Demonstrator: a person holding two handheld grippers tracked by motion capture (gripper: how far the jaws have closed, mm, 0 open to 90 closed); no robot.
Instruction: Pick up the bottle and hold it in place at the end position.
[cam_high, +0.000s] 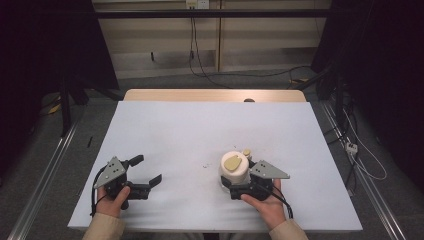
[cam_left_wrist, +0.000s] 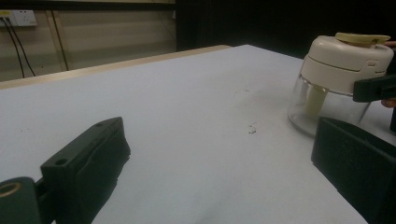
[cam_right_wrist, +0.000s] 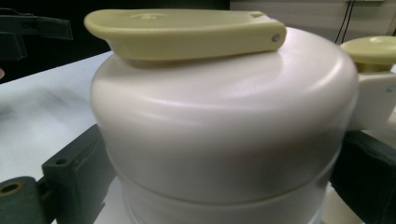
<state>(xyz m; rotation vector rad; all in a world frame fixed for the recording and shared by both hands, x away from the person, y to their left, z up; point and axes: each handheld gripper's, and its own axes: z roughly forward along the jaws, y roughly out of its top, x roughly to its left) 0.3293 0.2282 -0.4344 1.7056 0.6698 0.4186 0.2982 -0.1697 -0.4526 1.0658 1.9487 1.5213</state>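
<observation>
Between the jaws of the right tongs (cam_high: 234, 181), near the front edge of the bench (cam_high: 200, 130), stands the chopper (cam_high: 235, 169), a round thing with a smooth cream plastic dome, a flat pale-yellow handle on top and a clear bowl below; the jaws are closed against its two sides and grip it. The left tongs (cam_high: 148, 171) are wide open and hold nothing, well apart to the left of the chopper, with much bare white bench in front of both and between them. I cannot read any brand or writing on the chopper.
</observation>
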